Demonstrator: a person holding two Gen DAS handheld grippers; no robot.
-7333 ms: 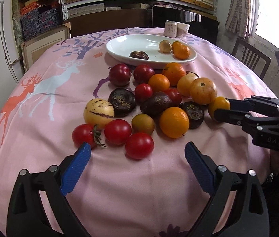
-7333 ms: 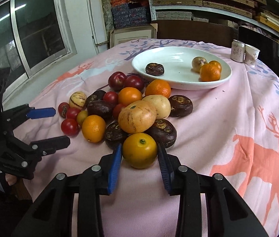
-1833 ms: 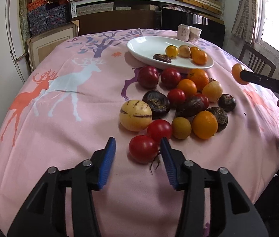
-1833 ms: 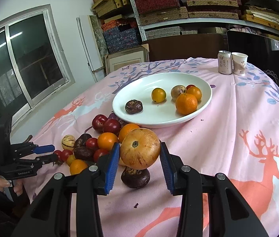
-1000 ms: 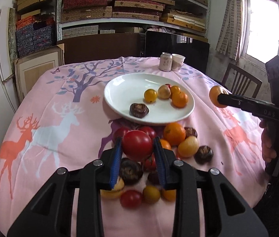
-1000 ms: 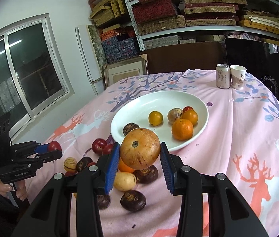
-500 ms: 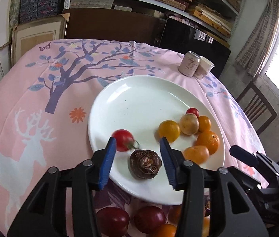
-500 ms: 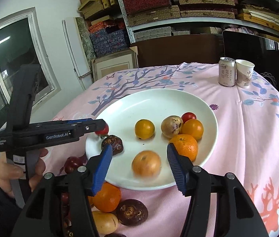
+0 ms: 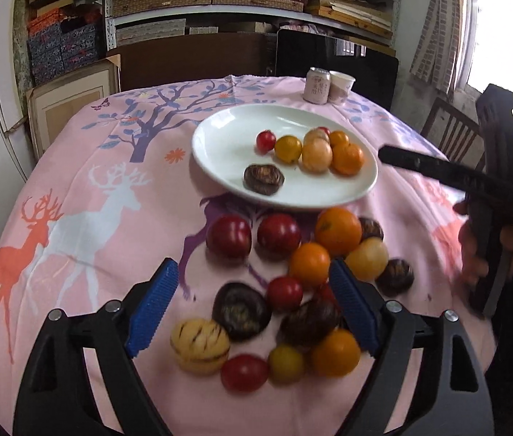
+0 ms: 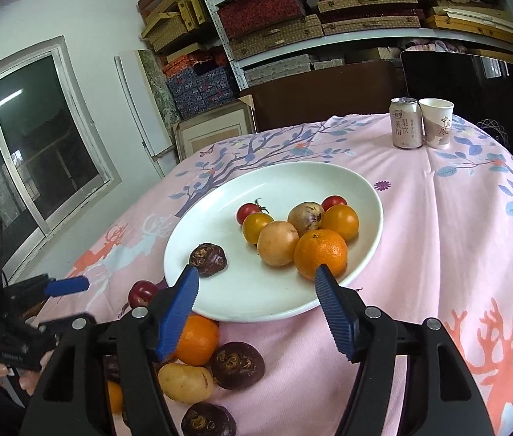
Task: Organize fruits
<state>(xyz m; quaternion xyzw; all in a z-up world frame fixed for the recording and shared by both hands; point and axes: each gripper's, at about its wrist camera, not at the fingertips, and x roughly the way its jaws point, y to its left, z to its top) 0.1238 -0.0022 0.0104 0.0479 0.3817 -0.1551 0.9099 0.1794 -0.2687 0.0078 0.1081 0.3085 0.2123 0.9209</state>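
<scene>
The white plate [image 9: 220, 145] holds a red cherry tomato [image 9: 265, 141], a pale orange fruit [image 10: 277, 243], an orange [image 10: 321, 253], a dark passion fruit [image 10: 208, 255] and other small fruits. My left gripper [image 9: 252, 269] hovers over the loose pile on the pink cloth, above a small tomato [image 9: 284, 293] and another dark passion fruit [image 9: 241, 310]. Its jaws are opening and touch nothing. My right gripper [image 10: 255, 272] hangs over the plate's near rim [image 10: 256, 309], also opening, with no fruit between its pads. Each gripper shows in the other's view: the left gripper [image 10: 74, 303] and the right gripper [image 9: 390, 156].
Red plums [image 9: 229, 236], oranges [image 9: 338, 230] and a striped yellow melon [image 9: 200, 345] lie in the pile. A can [image 9: 316, 85] and a paper cup [image 9: 341, 87] stand at the table's far edge. A chair [image 9: 448, 127] is at the right, with shelves behind.
My left gripper let the red tomato go on the plate and drew back over the pile, jaws wider. My right gripper released the pale orange fruit, which now rests against the other fruits.
</scene>
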